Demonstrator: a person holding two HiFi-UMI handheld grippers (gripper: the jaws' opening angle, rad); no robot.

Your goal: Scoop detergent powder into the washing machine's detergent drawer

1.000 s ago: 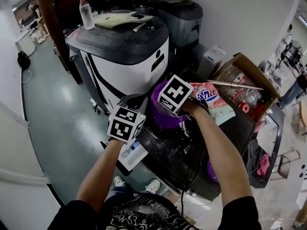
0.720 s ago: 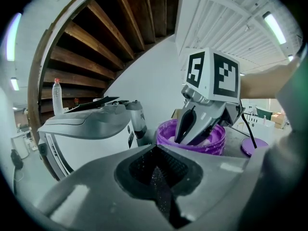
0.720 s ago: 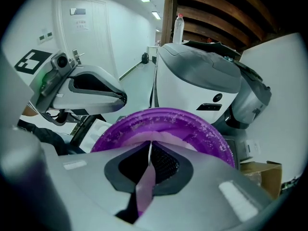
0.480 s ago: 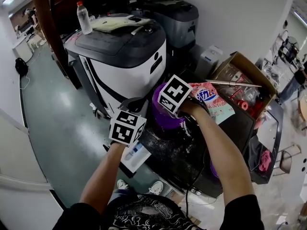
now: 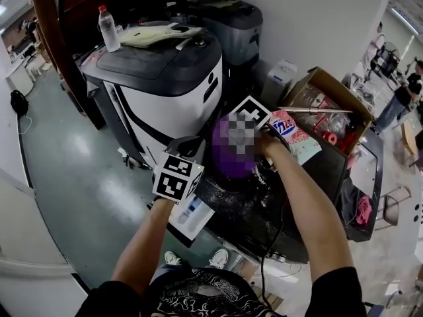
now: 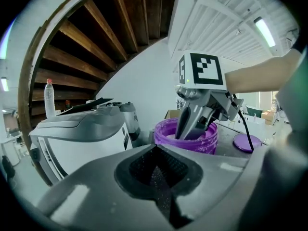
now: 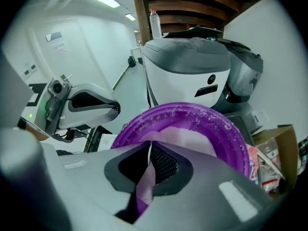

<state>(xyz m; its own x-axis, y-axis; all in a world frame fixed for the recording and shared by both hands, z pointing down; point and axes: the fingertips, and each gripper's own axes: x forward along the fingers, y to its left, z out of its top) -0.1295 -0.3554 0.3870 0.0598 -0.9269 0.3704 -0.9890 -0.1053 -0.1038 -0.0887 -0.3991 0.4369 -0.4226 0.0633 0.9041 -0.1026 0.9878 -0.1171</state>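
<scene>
A purple tub (image 5: 228,167) of white detergent powder stands on a dark, powder-dusted machine top (image 5: 264,207). My right gripper (image 5: 250,136) reaches down into the tub, its tips hidden in the head view. In the right gripper view that gripper (image 7: 149,163) is shut on a lilac scoop handle (image 7: 144,186) over the powder (image 7: 192,137). My left gripper (image 5: 187,144) hovers left of the tub above the open detergent drawer (image 5: 190,215). Its jaws (image 6: 156,170) are shut, with nothing between them. The tub (image 6: 190,136) shows again in the left gripper view.
A white and grey machine (image 5: 165,78) with a bottle (image 5: 106,26) on top stands behind. A pink detergent bag (image 5: 294,136) and a cardboard box (image 5: 330,107) lie right of the tub. A purple lid (image 6: 247,142) rests on the dark top. Green floor (image 5: 79,170) lies left.
My right gripper has tipped and pushed farther into the purple tub. The left gripper has stayed almost in place over the drawer. The head camera has shifted slightly.
</scene>
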